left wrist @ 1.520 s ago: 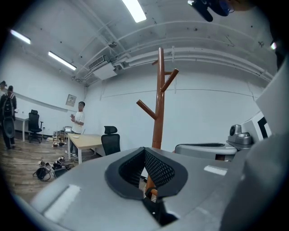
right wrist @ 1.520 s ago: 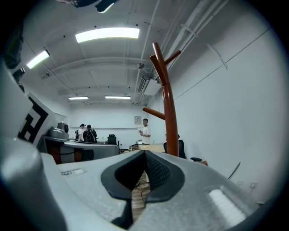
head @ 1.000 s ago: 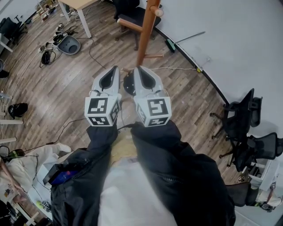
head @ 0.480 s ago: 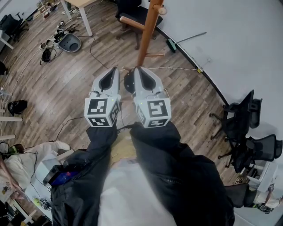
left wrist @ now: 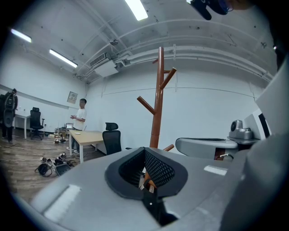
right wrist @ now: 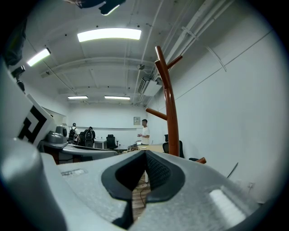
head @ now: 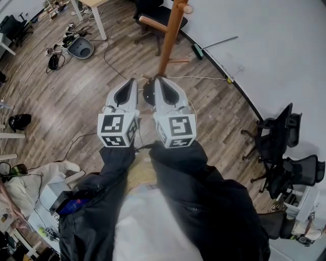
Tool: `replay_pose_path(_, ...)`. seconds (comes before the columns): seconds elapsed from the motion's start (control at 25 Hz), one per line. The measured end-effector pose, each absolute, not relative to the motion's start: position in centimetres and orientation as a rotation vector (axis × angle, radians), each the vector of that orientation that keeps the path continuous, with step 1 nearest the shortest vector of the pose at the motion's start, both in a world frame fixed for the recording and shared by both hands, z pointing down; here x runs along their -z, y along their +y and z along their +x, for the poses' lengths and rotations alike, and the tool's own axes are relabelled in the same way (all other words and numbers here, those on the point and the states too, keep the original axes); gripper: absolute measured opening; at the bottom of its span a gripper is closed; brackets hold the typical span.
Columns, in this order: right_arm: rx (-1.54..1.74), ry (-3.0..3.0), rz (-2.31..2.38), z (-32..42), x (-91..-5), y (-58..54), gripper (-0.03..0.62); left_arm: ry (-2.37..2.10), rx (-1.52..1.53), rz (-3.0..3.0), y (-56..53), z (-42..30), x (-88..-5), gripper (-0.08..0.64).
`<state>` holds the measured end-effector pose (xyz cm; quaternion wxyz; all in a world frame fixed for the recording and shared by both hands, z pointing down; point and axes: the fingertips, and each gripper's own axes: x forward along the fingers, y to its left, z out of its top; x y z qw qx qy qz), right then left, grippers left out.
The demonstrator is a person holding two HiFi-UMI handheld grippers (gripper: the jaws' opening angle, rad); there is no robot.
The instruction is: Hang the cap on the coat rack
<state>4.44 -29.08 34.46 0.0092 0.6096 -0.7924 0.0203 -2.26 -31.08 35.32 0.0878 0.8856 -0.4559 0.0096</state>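
The brown wooden coat rack [head: 168, 41] stands on the wood floor just ahead of both grippers, close to the white wall. It rises in the left gripper view [left wrist: 156, 108] and in the right gripper view [right wrist: 170, 113], and its pegs are bare. My left gripper [head: 133, 80] and right gripper [head: 157, 79] are held side by side, pointing at the rack's foot. Both are shut with nothing in them [left wrist: 145, 149] [right wrist: 145, 152]. A dark round thing [head: 147, 94] lies at the rack's foot, half hidden between them; I cannot tell whether it is the cap.
A black chair [head: 153, 15] and a light desk [head: 94, 7] stand behind the rack. Cables and gear [head: 71, 48] litter the floor at the left. Two black office chairs [head: 277, 148] stand at the right. A person [left wrist: 80, 122] stands by the desk.
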Motion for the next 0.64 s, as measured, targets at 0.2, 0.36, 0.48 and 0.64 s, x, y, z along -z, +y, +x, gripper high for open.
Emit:
replay_pose_path(0.2,-0.065,-2.468,1.908,4.2,-34.6,-28.8,-0.008,-1.369,-0.028,2.626,-30.8,-2.7,-35.2,0.003)
replay_pose_path(0.36,-0.066,-2.463,1.906,3.8,-34.7,-28.4,-0.008,-1.372,-0.025,2.617,-30.5,-3.2,-35.2,0.003)
replay_pose_path(0.48,-0.066,-2.457,1.905,3.8,-35.0,-28.3,-0.008,-1.363,-0.031,2.612,-30.4,-3.2,-35.7,0.003)
replay_pose_path(0.64,-0.065,-2.45,1.91,3.7,-35.0,-28.0,-0.008,-1.356,-0.031,2.612,-30.0,-3.3,-35.8,0.003)
